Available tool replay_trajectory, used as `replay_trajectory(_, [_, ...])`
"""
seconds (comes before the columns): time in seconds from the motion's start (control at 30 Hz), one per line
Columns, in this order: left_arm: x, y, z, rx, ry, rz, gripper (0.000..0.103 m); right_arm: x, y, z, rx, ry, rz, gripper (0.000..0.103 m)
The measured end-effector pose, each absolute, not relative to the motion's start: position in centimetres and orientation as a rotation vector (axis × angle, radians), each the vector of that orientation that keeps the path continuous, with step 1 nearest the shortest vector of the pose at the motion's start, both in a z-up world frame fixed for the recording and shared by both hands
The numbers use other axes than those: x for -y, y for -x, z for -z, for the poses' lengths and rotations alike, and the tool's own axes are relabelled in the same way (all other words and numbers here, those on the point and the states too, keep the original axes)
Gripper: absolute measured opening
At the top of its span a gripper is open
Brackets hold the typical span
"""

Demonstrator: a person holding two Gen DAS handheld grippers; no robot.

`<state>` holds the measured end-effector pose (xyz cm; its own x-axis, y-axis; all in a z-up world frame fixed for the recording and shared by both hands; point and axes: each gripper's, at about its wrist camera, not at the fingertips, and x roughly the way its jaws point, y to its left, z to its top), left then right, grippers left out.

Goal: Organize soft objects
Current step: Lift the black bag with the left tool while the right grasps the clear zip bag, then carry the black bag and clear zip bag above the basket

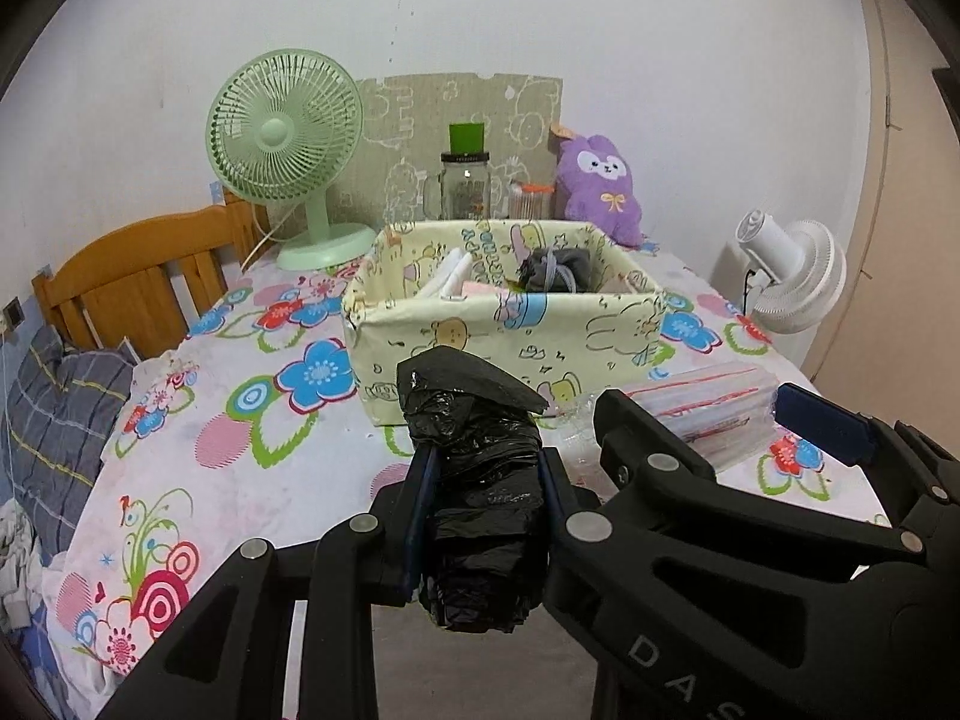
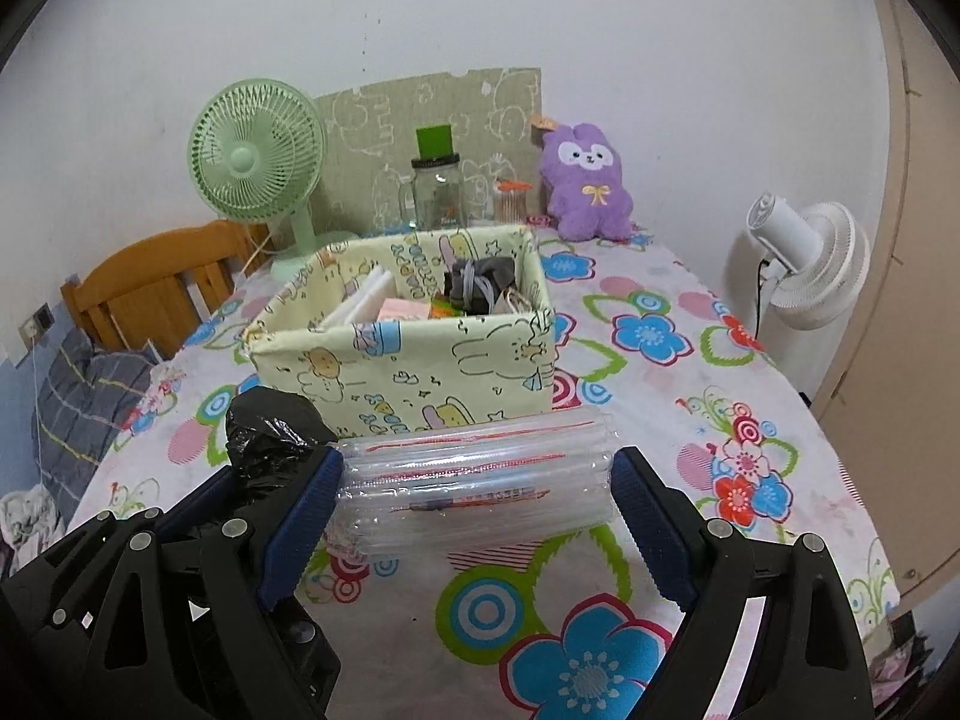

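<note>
My left gripper [image 1: 483,498] is shut on a roll of black plastic bags [image 1: 480,480], held above the table in front of the yellow cartoon-print fabric box [image 1: 510,336]. My right gripper [image 2: 477,492] is shut on a clear inflated air-cushion pack with red print [image 2: 474,474], held just in front of the same box [image 2: 408,372]. The box holds white folded items, a pink item and a grey bundle [image 1: 552,270]. The black roll also shows at the left of the right wrist view [image 2: 270,426]. The right gripper and its pack show in the left wrist view [image 1: 702,414].
The table has a flowered cloth [image 2: 654,360]. A green fan [image 1: 282,138], a glass jar [image 1: 465,186], a purple plush toy [image 1: 600,180] and cardboard stand at the back by the wall. A white fan [image 2: 810,264] is at right, a wooden chair [image 1: 138,276] at left.
</note>
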<state>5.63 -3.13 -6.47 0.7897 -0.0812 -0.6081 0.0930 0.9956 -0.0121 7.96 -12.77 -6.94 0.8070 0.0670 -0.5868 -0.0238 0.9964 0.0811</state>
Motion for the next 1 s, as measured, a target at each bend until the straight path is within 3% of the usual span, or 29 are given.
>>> replay_trajectory(1.0, [2.9,-3.5,-0.7,-0.526,-0.013,0.121,0.033,12.8,-5.2,-0.9,-0.507,-0.094,-0.042,0.091])
